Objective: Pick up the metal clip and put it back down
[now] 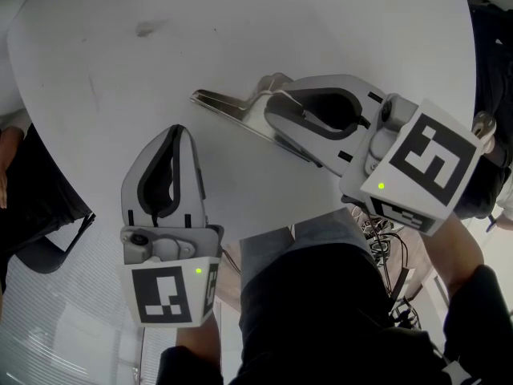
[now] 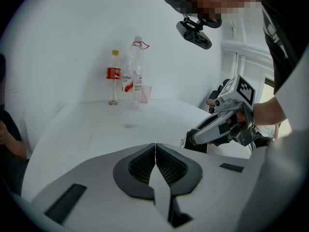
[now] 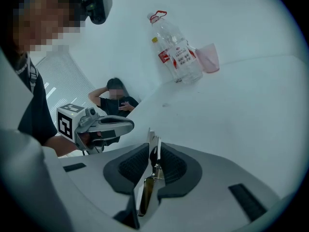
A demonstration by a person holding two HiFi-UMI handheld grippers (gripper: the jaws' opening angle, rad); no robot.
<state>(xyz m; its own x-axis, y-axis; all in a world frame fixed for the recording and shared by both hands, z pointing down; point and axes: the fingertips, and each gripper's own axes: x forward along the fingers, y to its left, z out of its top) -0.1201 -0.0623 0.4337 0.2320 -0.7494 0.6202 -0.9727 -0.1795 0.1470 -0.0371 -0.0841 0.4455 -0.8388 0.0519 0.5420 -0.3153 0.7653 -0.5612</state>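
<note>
White round tabletop (image 1: 120, 54) fills the head view. Lower left, the left gripper (image 1: 177, 135) hovers with jaws together, empty. At centre, the metal clip (image 1: 228, 104) points left, low at the tabletop, with its rear pinched in the right gripper's (image 1: 276, 112) narrow jaws. An uneven release could make the sprung clip snap sideways.

Right hand-held gripper (image 3: 154, 153) has the metal clip (image 3: 146, 195) standing on edge between its pads, jaws snug against both sides. Beyond it there's the white counter (image 3: 231, 120), with a clear bottle (image 3: 176, 50) and pink cup (image 3: 208, 58) at the far end. The left hand-held gripper (image 3: 104, 125) hovers off to the left.
</note>
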